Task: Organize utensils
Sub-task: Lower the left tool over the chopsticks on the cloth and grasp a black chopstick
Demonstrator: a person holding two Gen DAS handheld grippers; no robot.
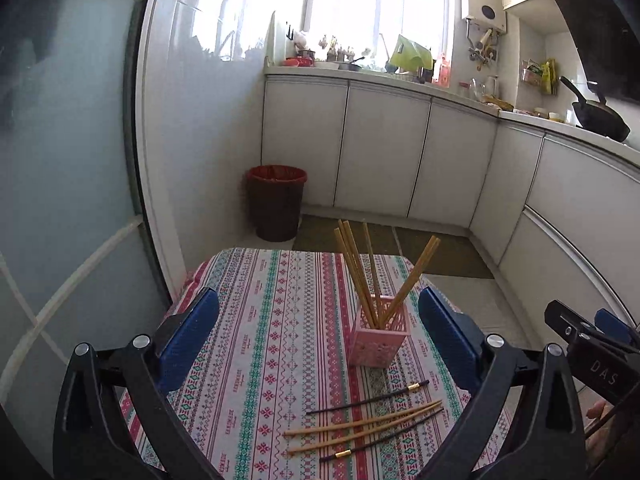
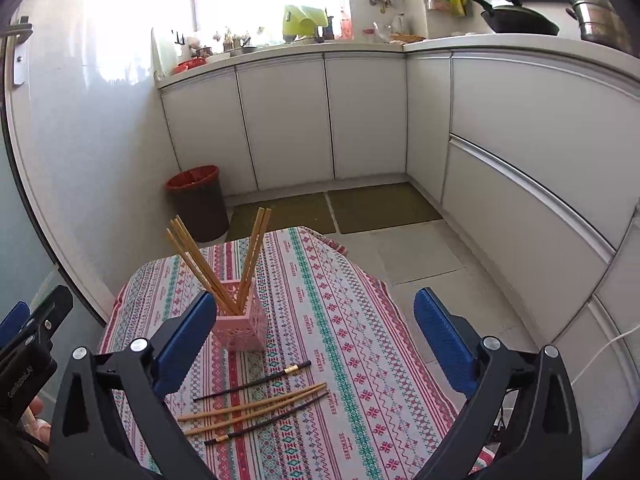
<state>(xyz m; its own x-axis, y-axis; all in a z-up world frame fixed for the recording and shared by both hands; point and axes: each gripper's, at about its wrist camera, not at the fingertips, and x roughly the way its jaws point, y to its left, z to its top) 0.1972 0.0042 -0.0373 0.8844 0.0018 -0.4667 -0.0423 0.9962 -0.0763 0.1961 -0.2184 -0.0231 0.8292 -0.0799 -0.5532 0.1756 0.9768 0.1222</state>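
Observation:
A pink square holder [image 1: 378, 336] [image 2: 244, 326] stands on the patterned tablecloth [image 1: 260, 320] [image 2: 340, 320] with several bamboo chopsticks [image 1: 356, 268] [image 2: 192, 256] upright in it. Nearer me lie two bamboo chopsticks [image 1: 362, 426] [image 2: 256, 408] and two black chopsticks [image 1: 368, 397] [image 2: 252, 385] loose on the cloth. My left gripper [image 1: 318, 340] is open and empty above the table, behind the loose chopsticks. My right gripper [image 2: 310, 340] is open and empty, to the right of the holder. Each gripper shows at the edge of the other's view.
A dark bin with a red liner [image 1: 276, 200] [image 2: 198, 200] stands on the floor beyond the table. White cabinets [image 1: 380, 152] [image 2: 288, 120] run along the back and right, with a black wok [image 1: 600, 118] [image 2: 520, 20] on the counter.

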